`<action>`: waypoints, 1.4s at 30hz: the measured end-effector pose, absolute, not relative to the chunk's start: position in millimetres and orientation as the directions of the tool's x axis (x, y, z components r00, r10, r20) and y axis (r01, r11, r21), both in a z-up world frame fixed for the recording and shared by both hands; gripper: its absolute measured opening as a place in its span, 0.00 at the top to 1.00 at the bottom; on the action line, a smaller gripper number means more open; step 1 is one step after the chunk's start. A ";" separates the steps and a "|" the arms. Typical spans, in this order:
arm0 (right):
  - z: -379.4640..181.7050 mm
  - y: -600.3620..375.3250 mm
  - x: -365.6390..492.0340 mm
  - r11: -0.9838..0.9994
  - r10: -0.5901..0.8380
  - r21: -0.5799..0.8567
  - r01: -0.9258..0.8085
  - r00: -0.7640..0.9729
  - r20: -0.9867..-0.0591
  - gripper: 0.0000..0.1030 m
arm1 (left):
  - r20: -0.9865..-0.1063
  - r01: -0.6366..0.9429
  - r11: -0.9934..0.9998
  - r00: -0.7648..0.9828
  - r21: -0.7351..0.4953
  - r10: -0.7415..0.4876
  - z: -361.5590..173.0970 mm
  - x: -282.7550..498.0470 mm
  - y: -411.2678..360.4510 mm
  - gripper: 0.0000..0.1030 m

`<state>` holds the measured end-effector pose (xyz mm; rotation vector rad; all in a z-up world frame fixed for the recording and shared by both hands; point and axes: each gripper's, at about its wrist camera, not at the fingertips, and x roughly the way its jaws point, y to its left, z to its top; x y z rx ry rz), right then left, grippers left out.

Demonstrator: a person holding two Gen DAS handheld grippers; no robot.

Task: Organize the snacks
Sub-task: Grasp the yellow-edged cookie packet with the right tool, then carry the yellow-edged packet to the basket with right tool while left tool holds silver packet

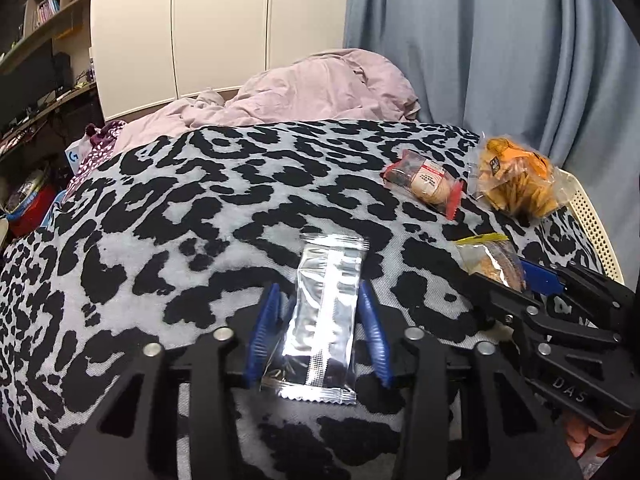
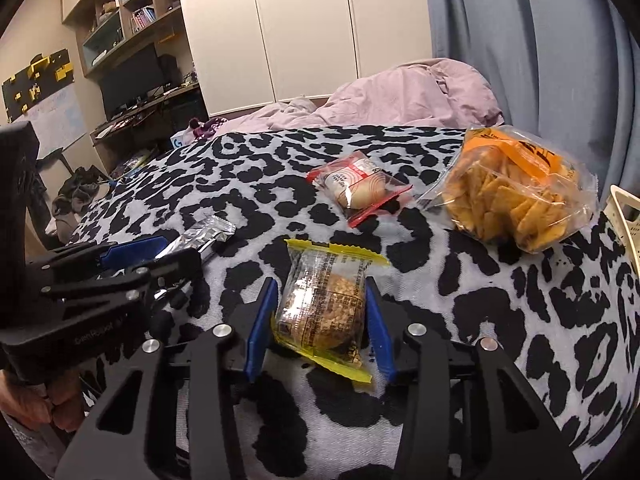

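Observation:
A silver foil packet [image 1: 326, 312] lies lengthwise on the leopard-print blanket [image 1: 160, 220]. My left gripper [image 1: 320, 286] straddles it, with both blue pads against its long sides. A clear cookie packet with yellow ends [image 2: 324, 304] lies between the blue fingers of my right gripper [image 2: 321, 281], which press on its two sides. Each view shows the other gripper at its edge: the right gripper [image 1: 516, 276] on the cookie packet [image 1: 486, 258], and the left gripper [image 2: 160, 252] on the silver foil packet [image 2: 204, 234].
Farther back lie a red-edged packet with a round pastry [image 2: 360, 190] and a clear bag of orange chips [image 2: 516, 196]. A cream perforated basket [image 2: 624, 216] stands at the right edge of the bed. A pink duvet [image 1: 320, 88] is heaped behind, with a blue curtain [image 1: 500, 40] beyond.

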<state>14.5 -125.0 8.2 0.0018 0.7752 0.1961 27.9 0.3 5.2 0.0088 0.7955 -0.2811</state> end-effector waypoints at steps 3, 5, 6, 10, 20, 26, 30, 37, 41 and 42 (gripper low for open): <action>10.4 -127.1 12.9 0.981 0.186 0.084 -0.177 0.701 -0.688 0.58 | -0.702 0.241 0.964 0.667 -0.112 -0.248 6.9 27.2 2.9 0.67; 13.8 -128.5 10.3 0.980 0.188 0.084 -0.179 0.711 -0.677 0.59 | -0.692 0.239 0.965 0.678 -0.110 -0.247 10.7 24.9 4.4 0.69; 15.5 -129.1 8.4 0.980 0.188 0.082 -0.180 0.717 -0.672 0.59 | -0.685 0.242 0.964 0.685 -0.106 -0.248 13.9 23.1 4.0 0.69; 19.3 -129.9 5.8 0.979 0.195 0.081 -0.190 0.724 -0.662 0.59 | -0.670 0.248 0.965 0.702 -0.089 -0.242 22.1 18.2 0.9 0.69; 28.1 -140.5 -2.1 0.980 0.196 0.100 -0.172 0.745 -0.637 0.59 | -0.658 0.265 0.960 0.707 -0.091 -0.257 32.0 11.4 -7.9 0.69; 39.4 -159.3 -11.6 0.984 0.179 0.118 -0.135 0.774 -0.607 0.59 | -0.647 0.291 0.953 0.712 -0.080 -0.272 41.1 6.4 -22.0 0.69; 47.4 -183.9 -22.1 0.987 0.148 0.133 -0.086 0.802 -0.579 0.59 | -0.639 0.318 0.946 0.714 -0.066 -0.285 48.5 3.3 -37.2 0.69; 56.0 -244.2 -40.8 0.987 0.045 0.156 0.047 0.840 -0.541 0.59 | -0.628 0.381 0.924 0.710 -0.037 -0.318 60.1 -1.6 -73.6 0.69; 56.1 -284.0 -53.3 0.976 -0.028 0.168 0.137 0.848 -0.529 0.59 | -0.628 0.421 0.907 0.699 -0.027 -0.343 63.4 -3.2 -96.2 0.69; 55.8 -296.1 -57.0 0.972 -0.050 0.171 0.163 0.848 -0.527 0.59 | -0.628 0.434 0.901 0.695 -0.023 -0.351 64.3 -4.0 -104.0 0.69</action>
